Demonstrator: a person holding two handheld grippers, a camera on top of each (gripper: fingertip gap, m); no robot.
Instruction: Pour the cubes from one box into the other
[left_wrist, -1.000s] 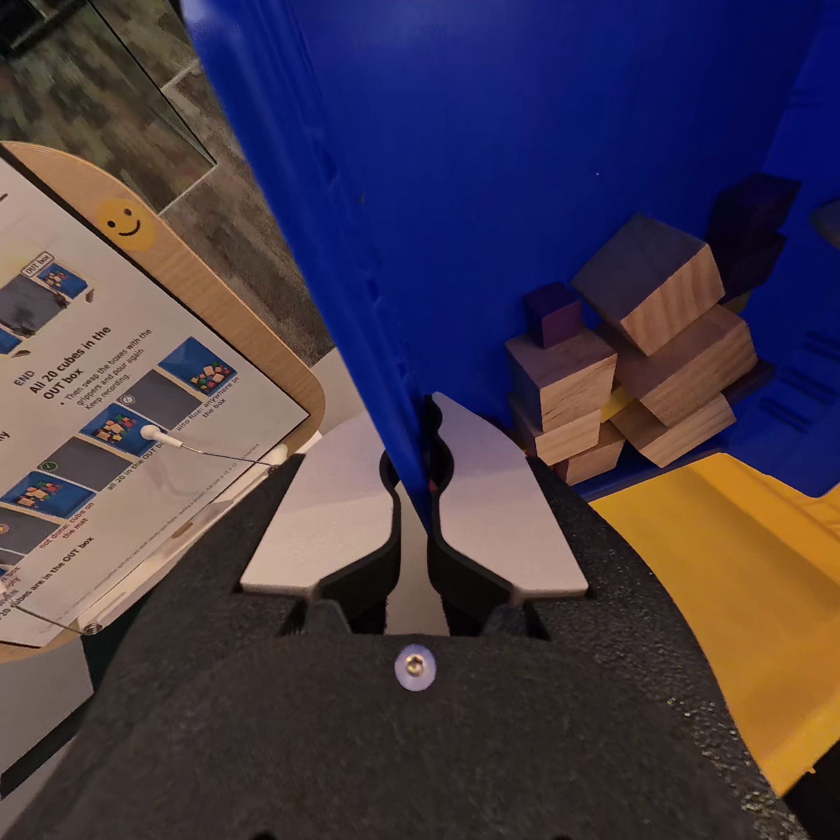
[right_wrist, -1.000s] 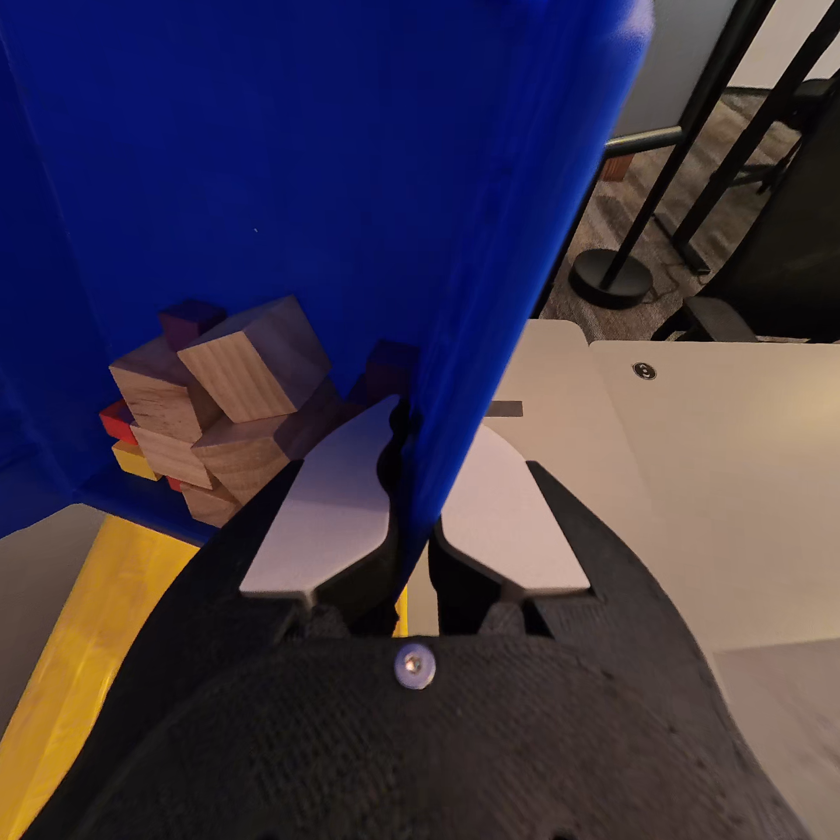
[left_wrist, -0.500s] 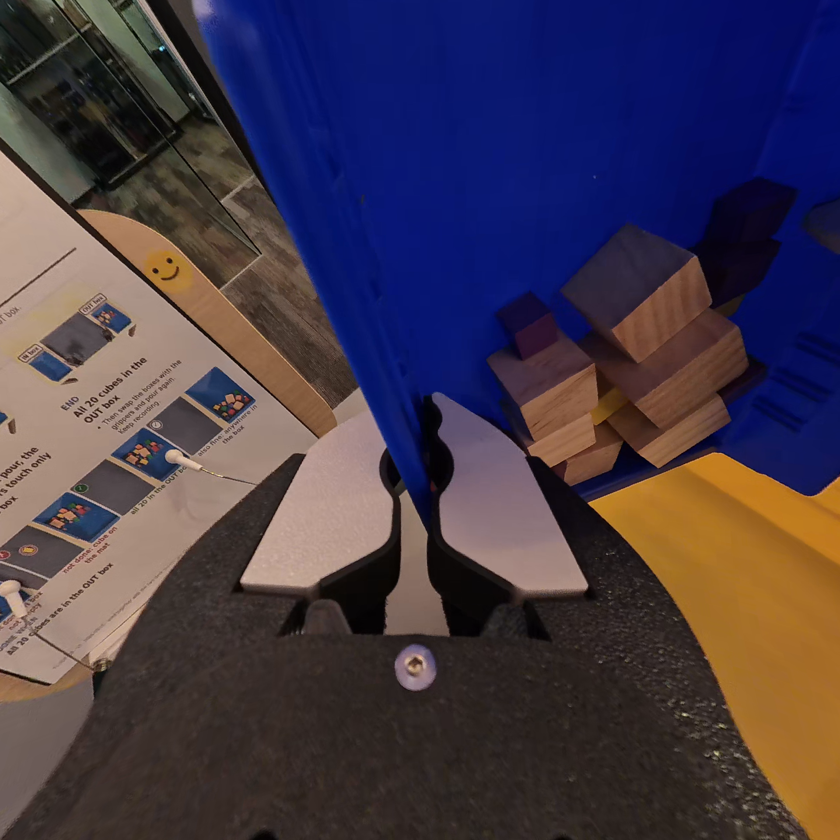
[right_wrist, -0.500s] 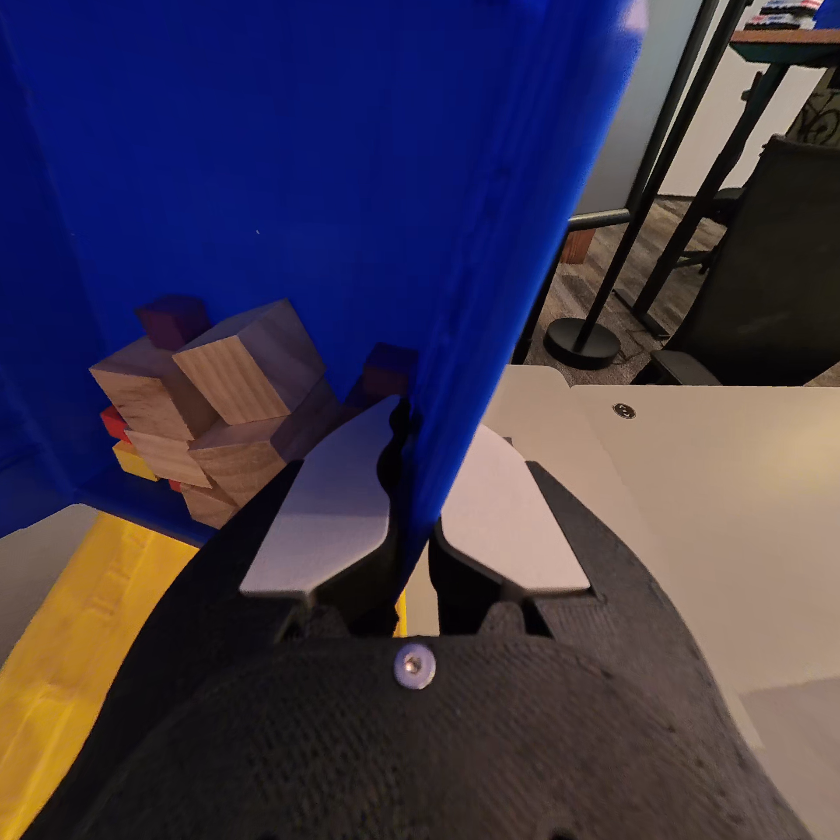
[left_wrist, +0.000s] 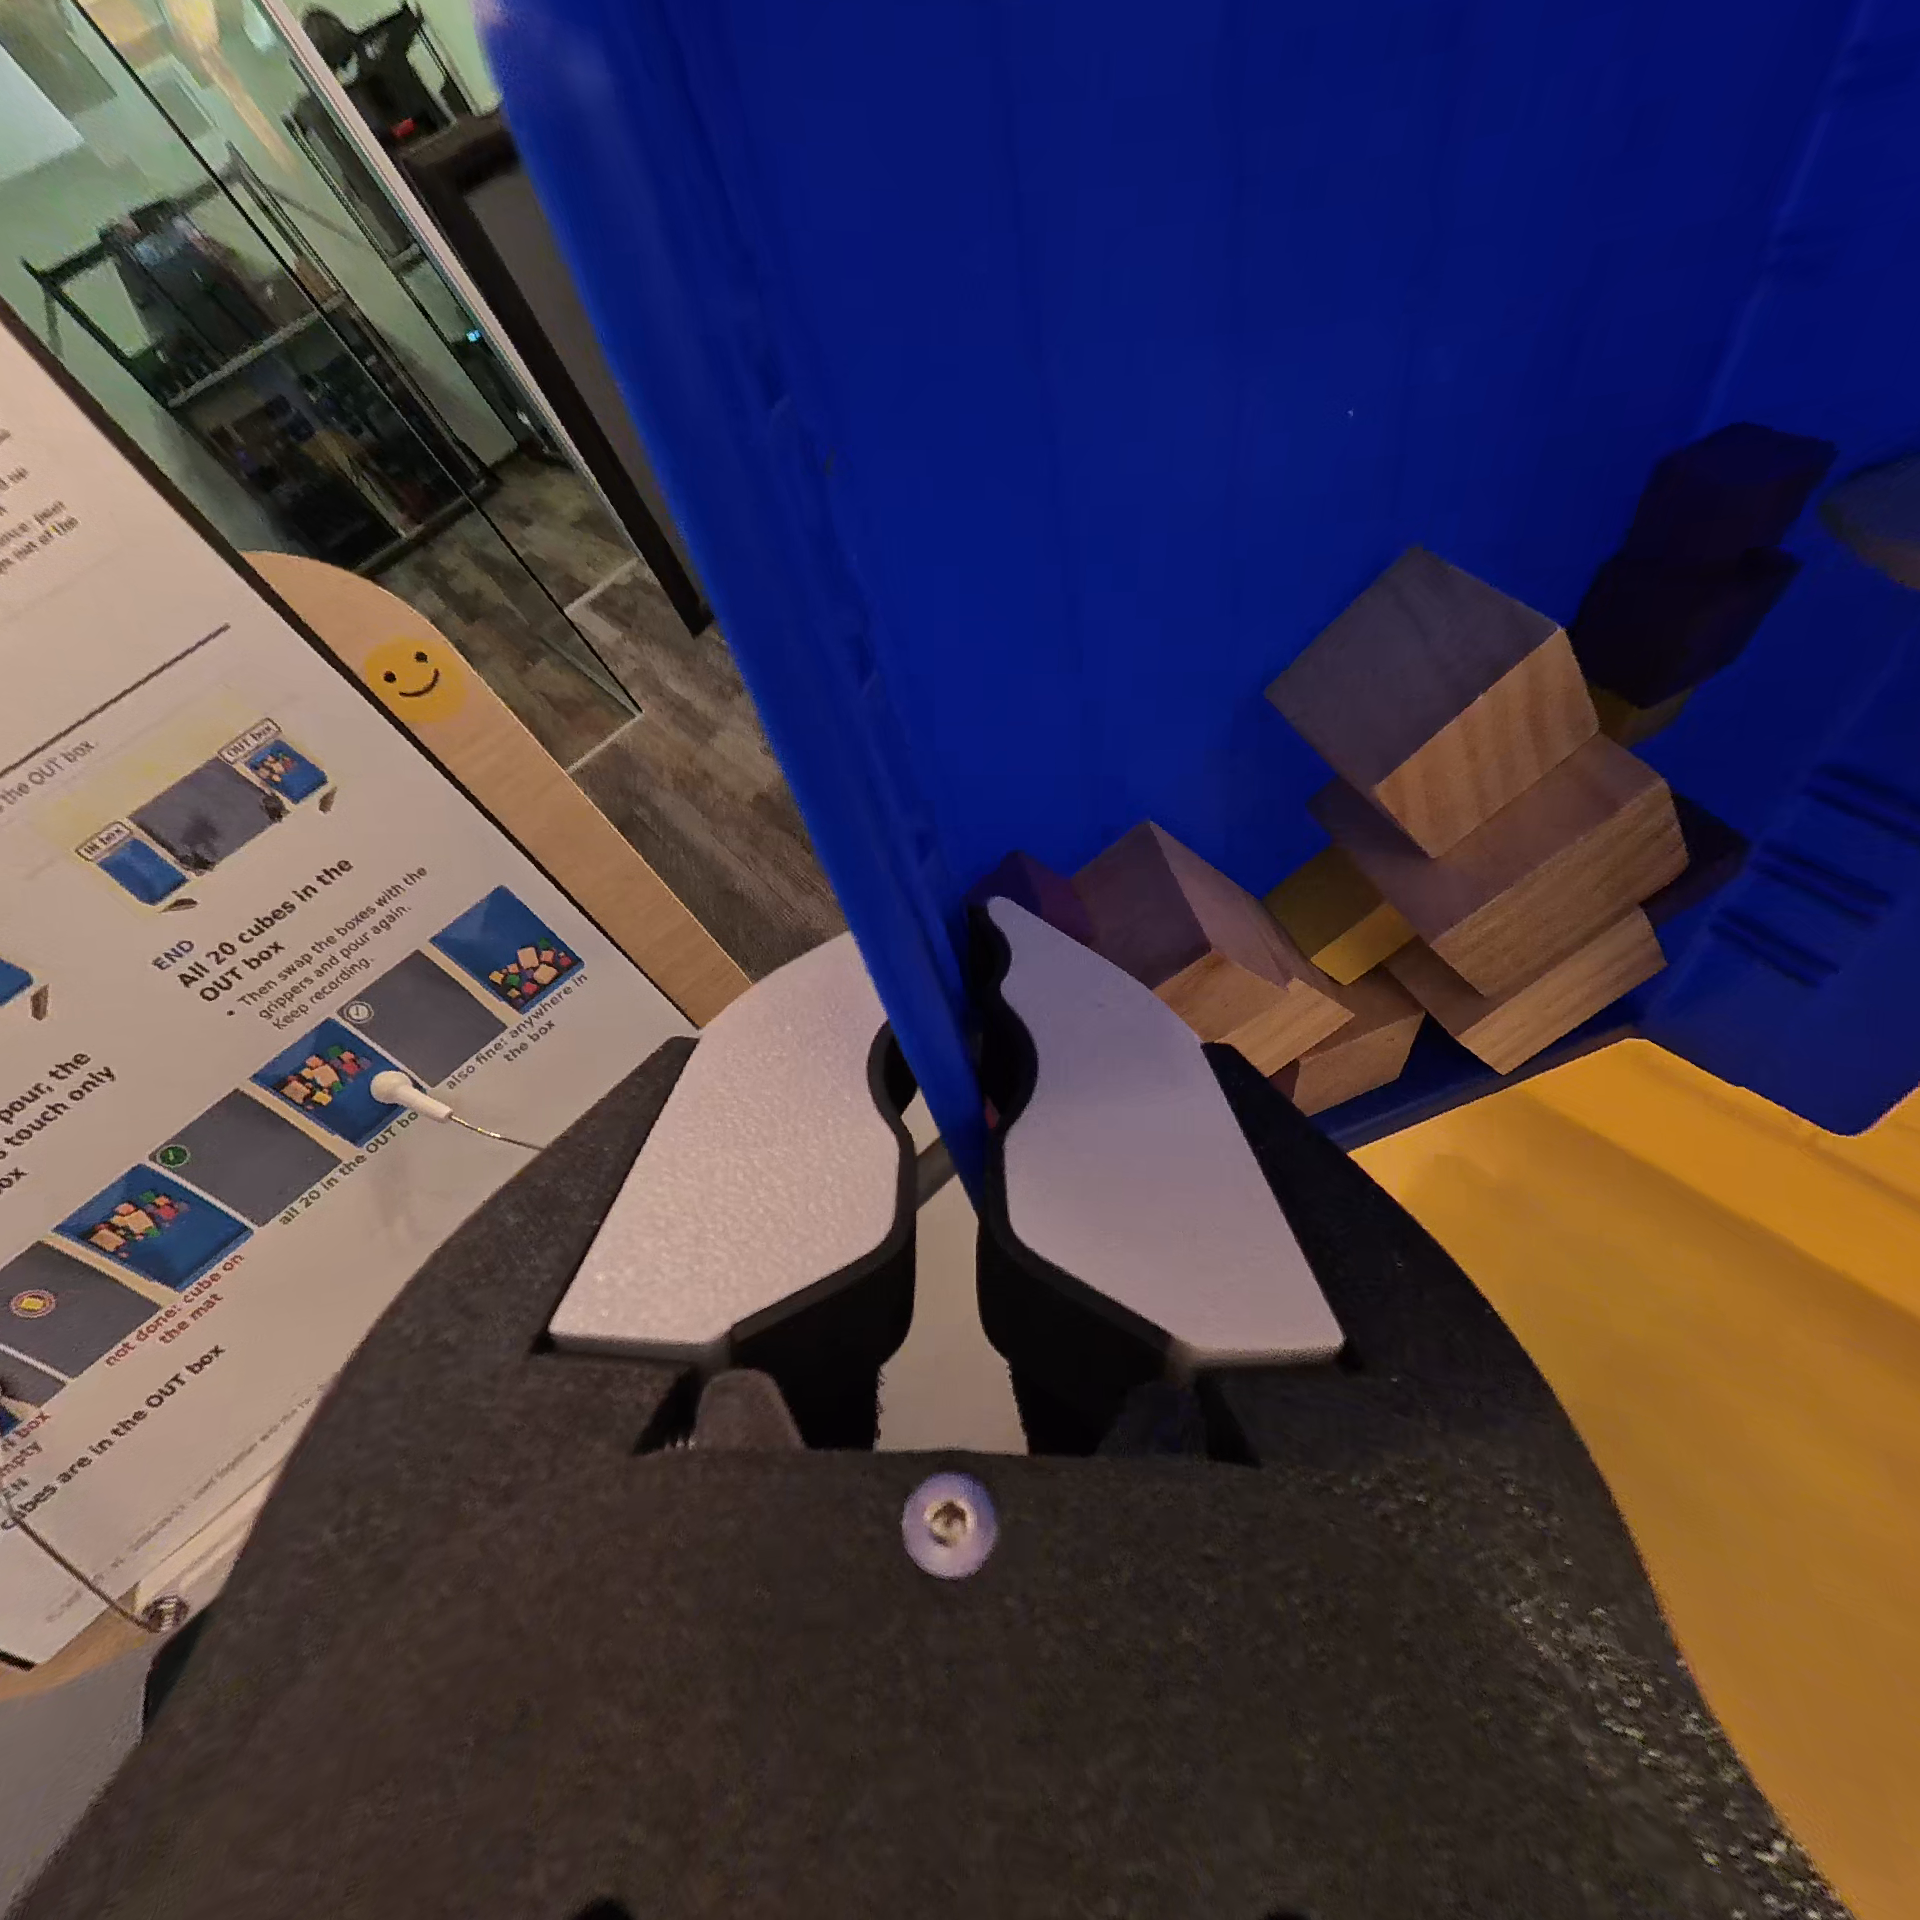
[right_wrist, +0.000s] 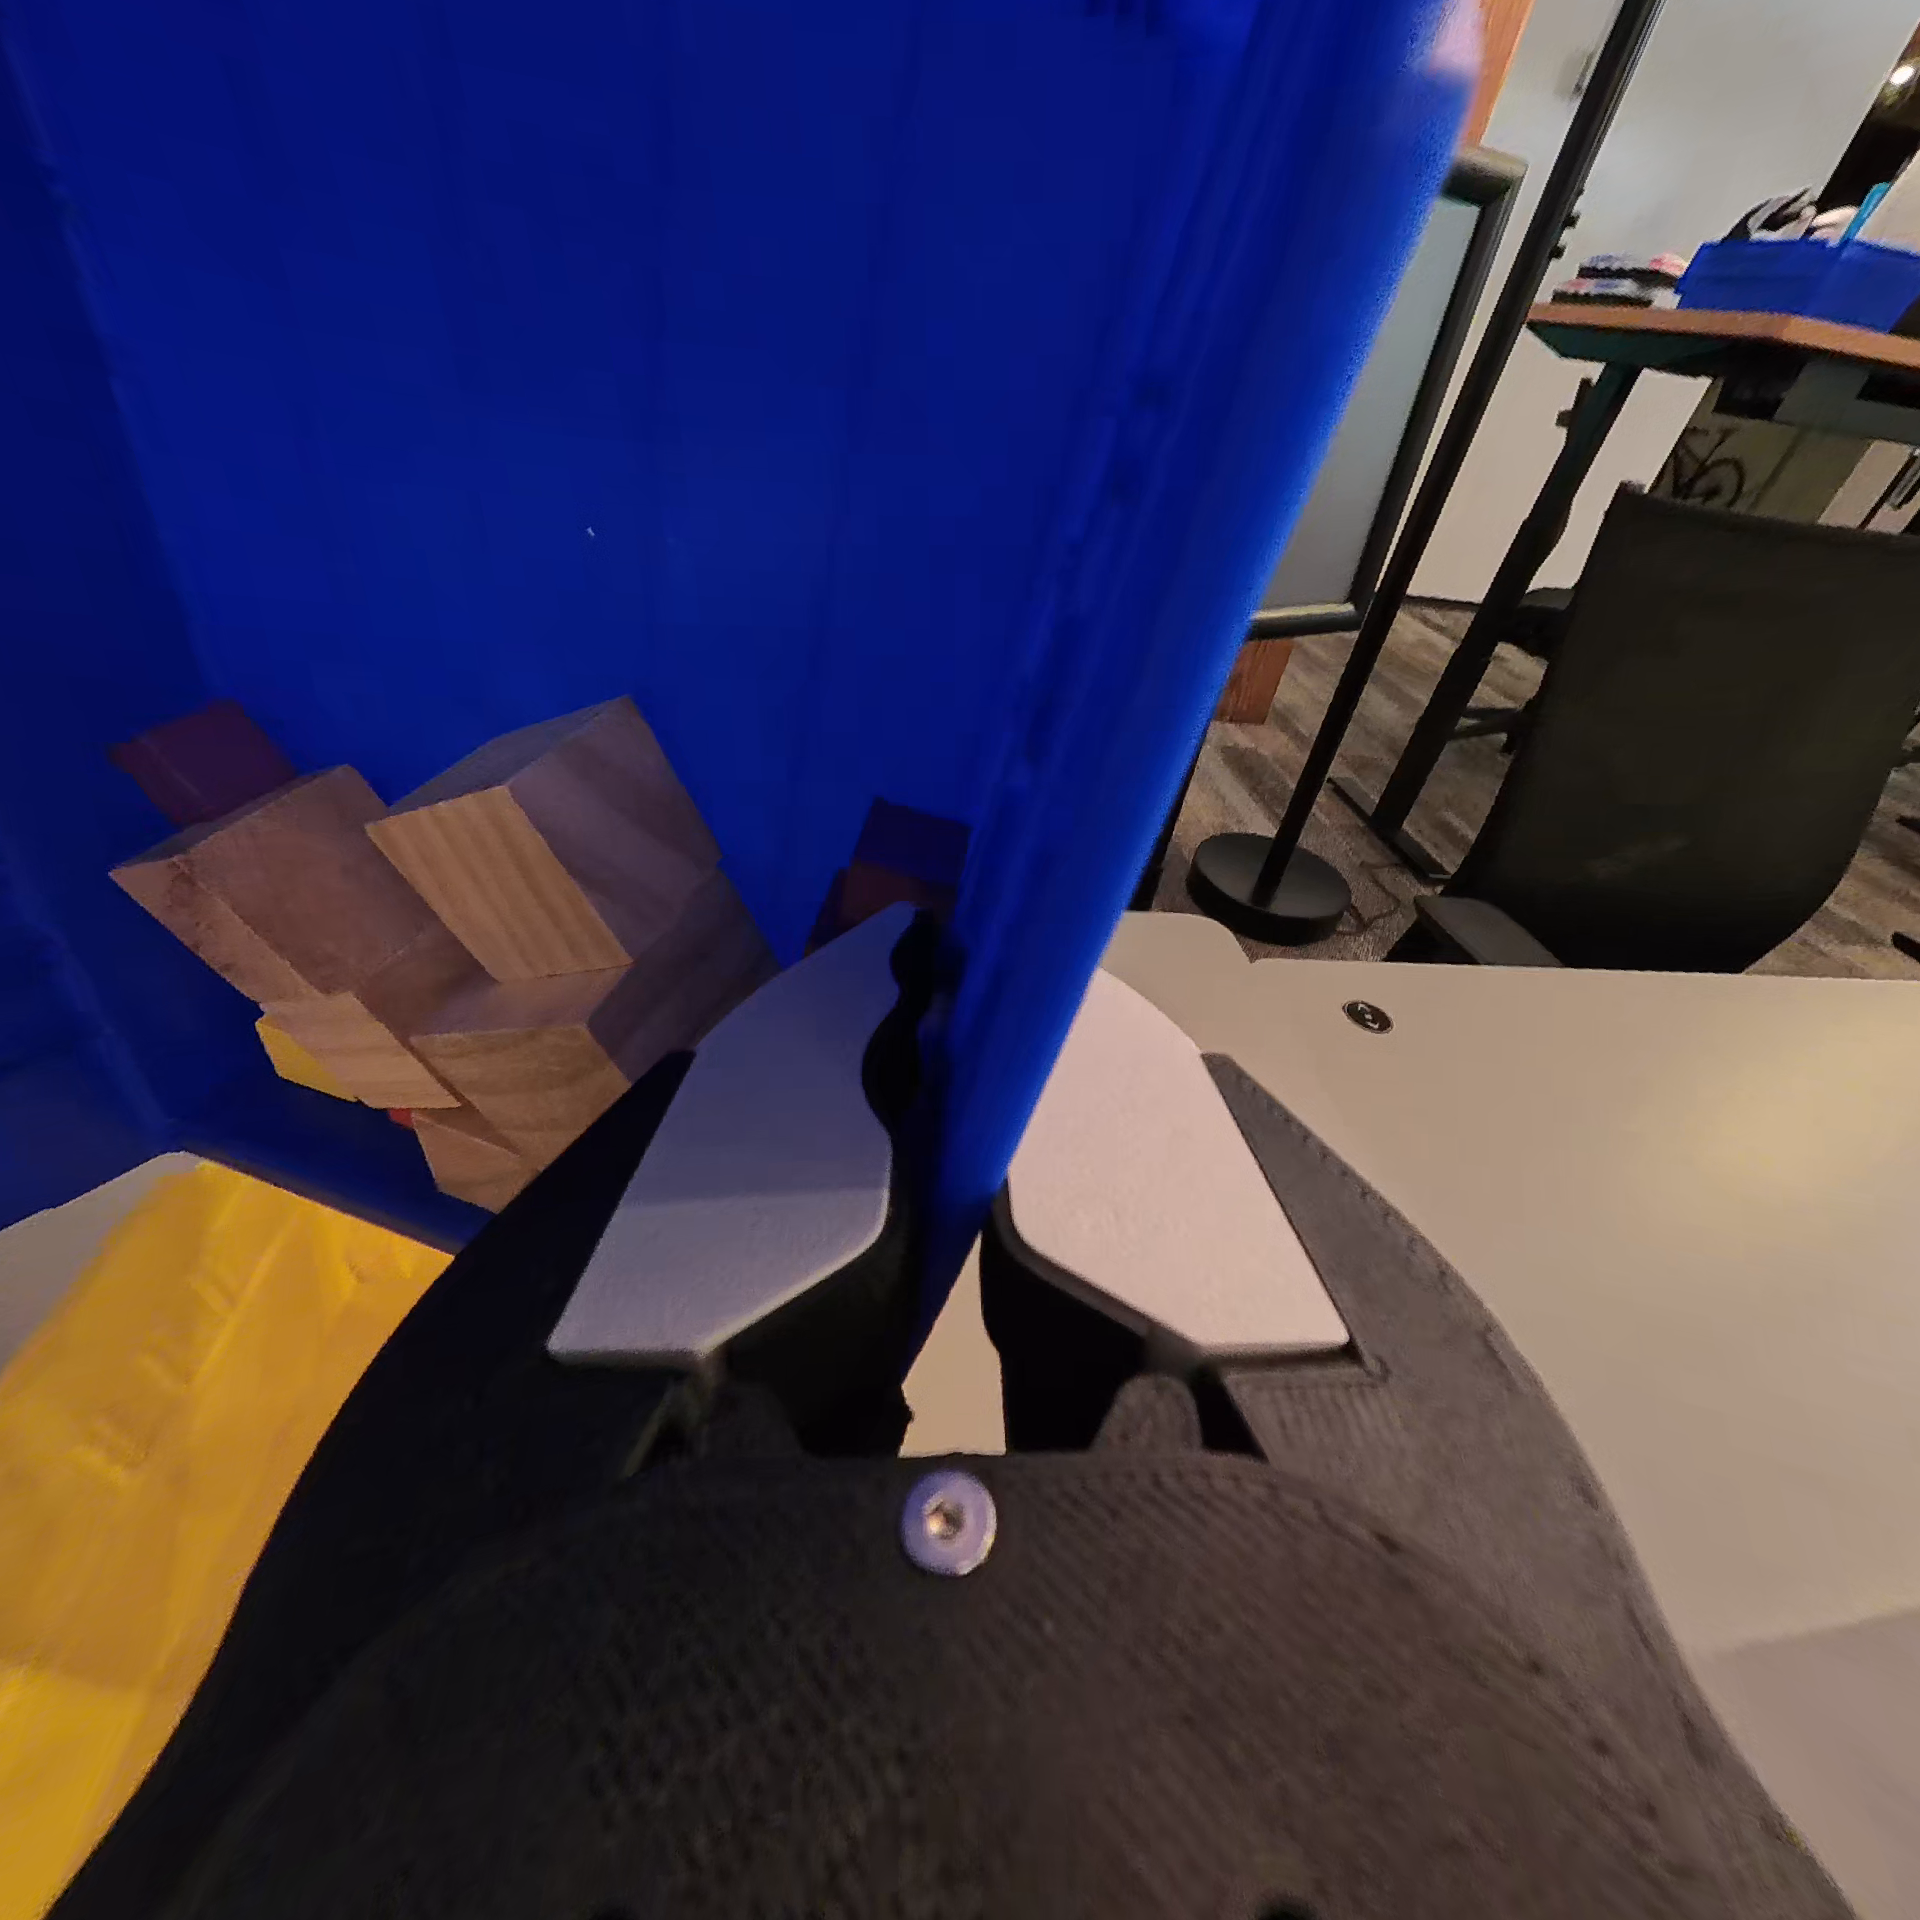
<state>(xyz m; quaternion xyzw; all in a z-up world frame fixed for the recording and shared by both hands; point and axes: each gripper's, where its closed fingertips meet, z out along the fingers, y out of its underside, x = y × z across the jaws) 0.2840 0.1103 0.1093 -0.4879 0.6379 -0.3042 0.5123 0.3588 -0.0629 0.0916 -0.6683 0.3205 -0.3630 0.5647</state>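
The blue box (left_wrist: 1195, 364) is tipped steeply, its floor facing me. My left gripper (left_wrist: 951, 997) is shut on its left wall. My right gripper (right_wrist: 940, 1029) is shut on its right wall (right_wrist: 1143, 520). Several wooden cubes (left_wrist: 1475, 810), plain, purple and yellow, are heaped against the low edge of the box; they also show in the right wrist view (right_wrist: 499, 935). Below that edge lies the yellow box (left_wrist: 1662, 1351), also seen in the right wrist view (right_wrist: 156, 1403). The far rim of the blue box is hidden.
An instruction sheet (left_wrist: 208, 1039) on a wooden board with a smiley sticker (left_wrist: 416, 675) stands at the left. A pale table top (right_wrist: 1558, 1247) is at the right. Beyond it are a black chair (right_wrist: 1714, 779) and stand legs (right_wrist: 1351, 675).
The blue box has tipped further up in both grippers. The cube heap has shifted: the left cubes slid down toward the low edge, closer to my left fingers.
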